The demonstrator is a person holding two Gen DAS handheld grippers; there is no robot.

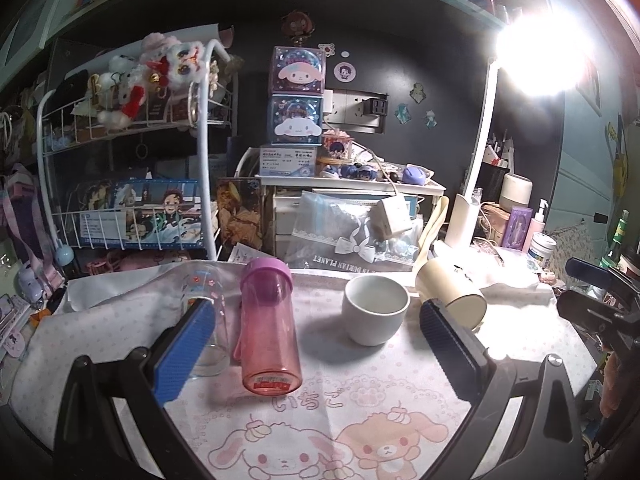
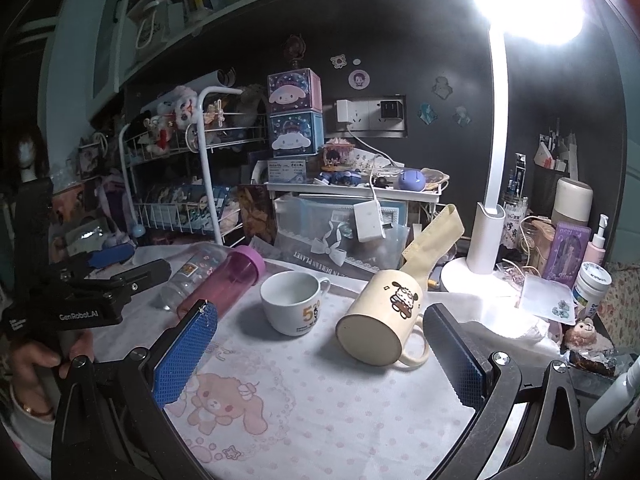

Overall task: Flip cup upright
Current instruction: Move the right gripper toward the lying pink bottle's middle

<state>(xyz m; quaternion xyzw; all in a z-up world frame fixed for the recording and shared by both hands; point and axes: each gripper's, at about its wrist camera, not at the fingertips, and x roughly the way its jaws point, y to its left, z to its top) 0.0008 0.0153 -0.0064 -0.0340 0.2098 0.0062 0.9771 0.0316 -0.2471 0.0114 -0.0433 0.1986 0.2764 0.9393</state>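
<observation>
A cream mug point(image 2: 384, 316) with a cartoon dog print lies tilted on its side on the pink-dotted cloth point(image 2: 320, 408), base toward me, handle at the lower right. It also shows in the left wrist view point(image 1: 450, 292) at the right. A white cup point(image 2: 294, 302) stands upright to its left, also seen in the left wrist view point(image 1: 376, 308). My right gripper point(image 2: 320, 364) is open and empty, just short of the mug. My left gripper point(image 1: 316, 352) is open and empty, near a lying pink bottle point(image 1: 270, 328).
A clear bottle point(image 1: 206, 312) lies left of the pink one. A white desk lamp point(image 2: 480, 248) stands at the back right among jars and small bottles. A wire rack point(image 1: 132, 184) and stacked boxes point(image 1: 298, 96) line the back. The left gripper's body point(image 2: 80, 296) shows at the left.
</observation>
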